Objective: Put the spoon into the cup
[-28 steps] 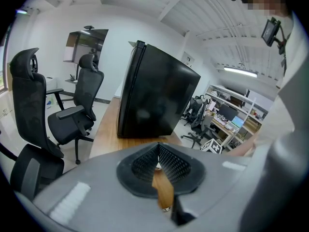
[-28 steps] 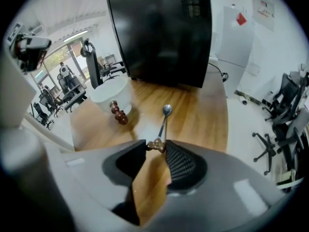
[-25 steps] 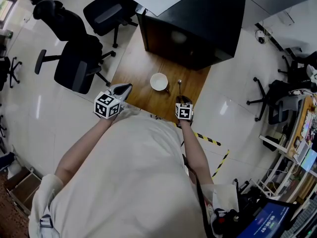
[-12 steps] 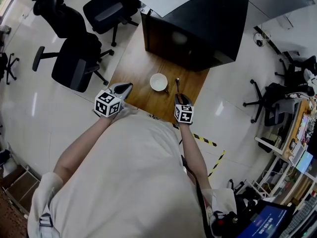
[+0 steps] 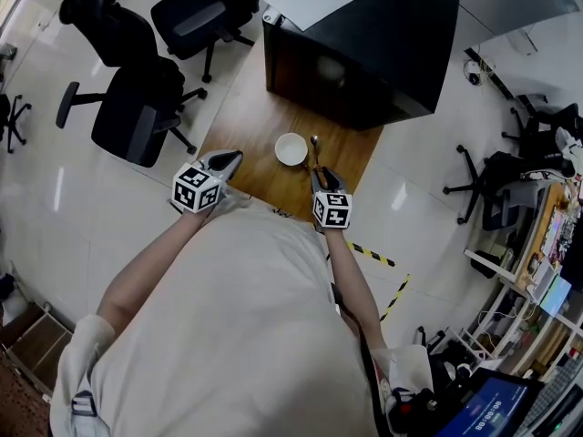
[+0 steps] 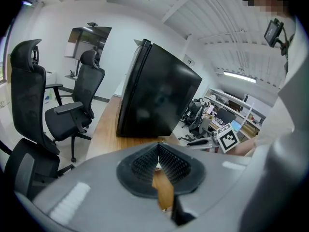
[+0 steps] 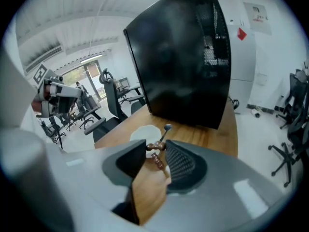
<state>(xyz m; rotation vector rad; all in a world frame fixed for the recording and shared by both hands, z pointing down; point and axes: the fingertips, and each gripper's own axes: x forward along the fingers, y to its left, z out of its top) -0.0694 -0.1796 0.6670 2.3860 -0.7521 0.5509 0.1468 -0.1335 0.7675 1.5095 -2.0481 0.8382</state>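
- Spoon (image 7: 167,127): handle pinched between the right gripper's (image 7: 155,149) jaws; cup (image 5: 291,149) at its 9 o'clock.
- Left gripper (image 6: 157,153): jaws together, holding nothing.

One cup (image 5: 291,149), one spoon (image 5: 315,144), one black cabinet (image 5: 383,44), one table (image 5: 248,121).

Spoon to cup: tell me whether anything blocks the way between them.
Nothing visible does. The spoon, gripped in the right gripper, is beside the white cup; only bare wooden table lies between them, and the cup's mouth is uncovered.
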